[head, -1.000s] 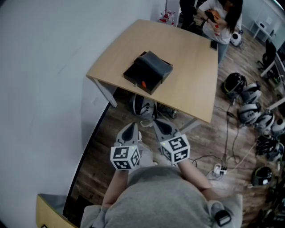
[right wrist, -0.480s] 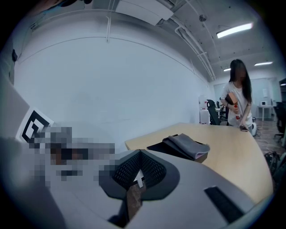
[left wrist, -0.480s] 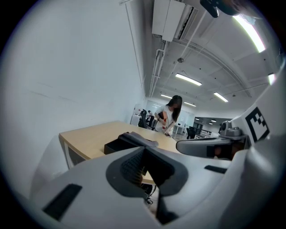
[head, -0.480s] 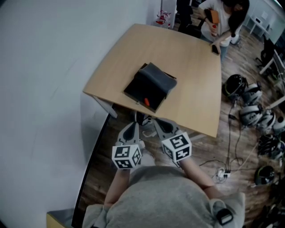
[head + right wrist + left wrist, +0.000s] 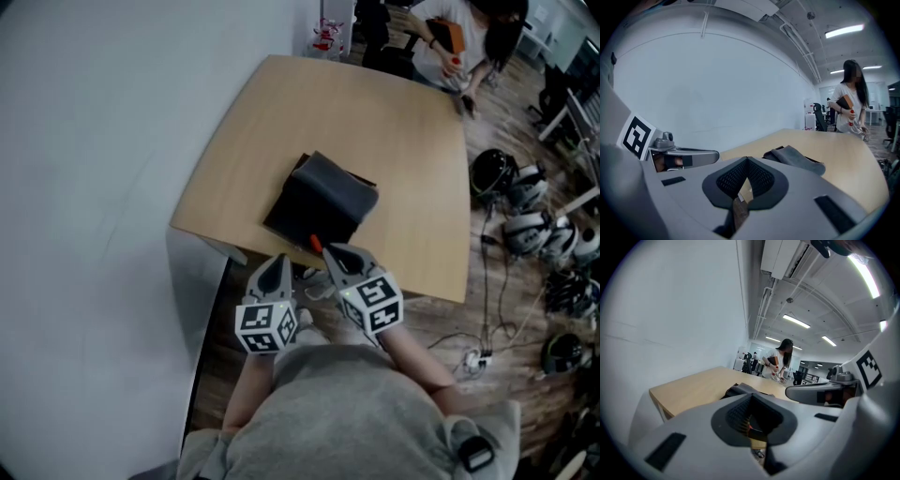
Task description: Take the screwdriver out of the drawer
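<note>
Drawer (image 5: 319,202) on desk (image 5: 394,122); screwdriver (image 5: 316,243) not yet taken
Left tool (image 5: 274,274) and right tool (image 5: 342,262) are held side by side, jaws together and empty; both are aimed at the drawer's near edge, where the orange handle is seen, presumably for approach.

Bare tabletop (image 5: 394,141) rings the black drawer (image 5: 319,202) (near edge); a person (image 5: 466,39) stands at the far corner.

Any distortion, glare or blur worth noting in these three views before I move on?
Head view: strong fisheye bend, the table edges bow; light even, detail sharp. Left gripper view: dark round border, ceiling lights glare at the upper right. Right gripper view: same round border, wall evenly lit, no hard shadows.
</note>
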Available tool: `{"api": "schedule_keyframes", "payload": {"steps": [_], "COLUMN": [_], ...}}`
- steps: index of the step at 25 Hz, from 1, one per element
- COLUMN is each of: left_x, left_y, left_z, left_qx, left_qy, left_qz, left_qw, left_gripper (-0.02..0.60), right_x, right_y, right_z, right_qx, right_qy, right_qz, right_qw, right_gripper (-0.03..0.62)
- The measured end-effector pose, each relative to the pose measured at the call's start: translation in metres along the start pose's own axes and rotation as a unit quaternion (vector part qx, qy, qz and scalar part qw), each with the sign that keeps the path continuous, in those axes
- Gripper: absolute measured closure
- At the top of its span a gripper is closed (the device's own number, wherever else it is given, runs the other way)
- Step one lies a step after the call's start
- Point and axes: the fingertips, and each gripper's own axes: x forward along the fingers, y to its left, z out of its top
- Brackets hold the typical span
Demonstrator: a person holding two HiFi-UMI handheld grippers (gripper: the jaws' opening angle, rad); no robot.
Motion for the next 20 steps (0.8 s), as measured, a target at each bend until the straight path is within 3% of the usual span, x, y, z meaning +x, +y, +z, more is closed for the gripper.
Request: {"api": "schedule_keyframes", "payload": {"steps": [10, 20], "left_x": [0.051, 0.085], "left_y": [0.04, 0.072], "left_z": [0.018, 0.018], "left_qx": [0.001, -0.01], "left_qy": [0.012, 0.026], "left_qz": [-0.031, -0.053], "left_qw": [0.9994, 0.9982], "left_gripper": [0.582, 0.581], "right_x": [0.065, 0.136], "right_y": [-0.023, -0.052], "right_z": [0.01, -0.036], "right_qx": [0.011, 0.004], "right_qy": [0.023, 0.141], "right_qz": [-0.029, -0.051], "right_qw": [0.999, 0.989], "right_gripper": [0.595, 0.595]}}
